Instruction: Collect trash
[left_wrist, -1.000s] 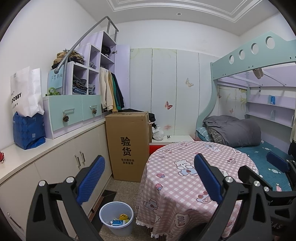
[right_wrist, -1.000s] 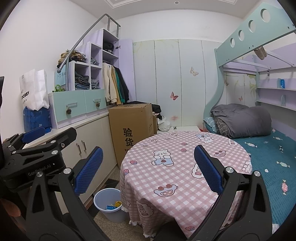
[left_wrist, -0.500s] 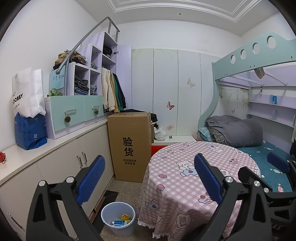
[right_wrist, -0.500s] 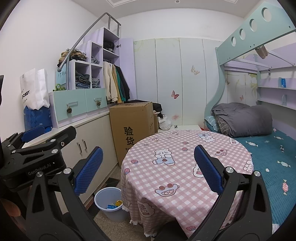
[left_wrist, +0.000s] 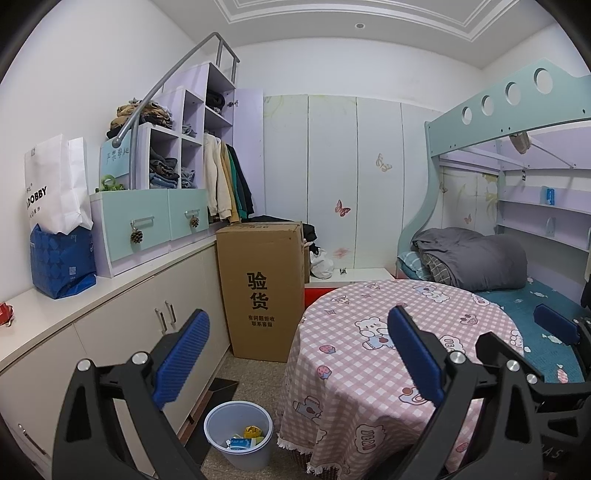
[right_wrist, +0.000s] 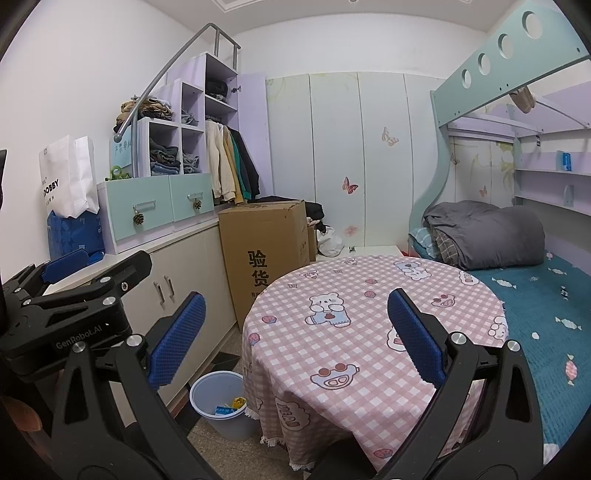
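Note:
A pale blue trash bin (left_wrist: 238, 439) stands on the floor between the cabinets and the round table (left_wrist: 369, 406). Inside it lie a blue-white packet (left_wrist: 236, 443) and a yellow scrap (left_wrist: 253, 430). My left gripper (left_wrist: 297, 354) hangs open and empty, above the bin and the table's left edge. In the right wrist view my right gripper (right_wrist: 295, 341) is also open and empty over the pink checked table (right_wrist: 351, 288), with the bin (right_wrist: 218, 398) low to its left. No trash shows on the tablecloth. The left gripper's fingers (right_wrist: 64, 264) appear at the far left.
A tall cardboard box (left_wrist: 264, 291) stands behind the bin beside a long white cabinet (left_wrist: 147, 317). On the cabinet top sit a blue bag (left_wrist: 62, 266) and drawers. A bunk bed (left_wrist: 517, 280) with a grey duvet fills the right side. A narrow strip of floor (left_wrist: 251, 373) runs between cabinet and table.
Both views have drifted slightly, so the table and box sit a little further right in the left wrist view. Both grippers stay open and empty.

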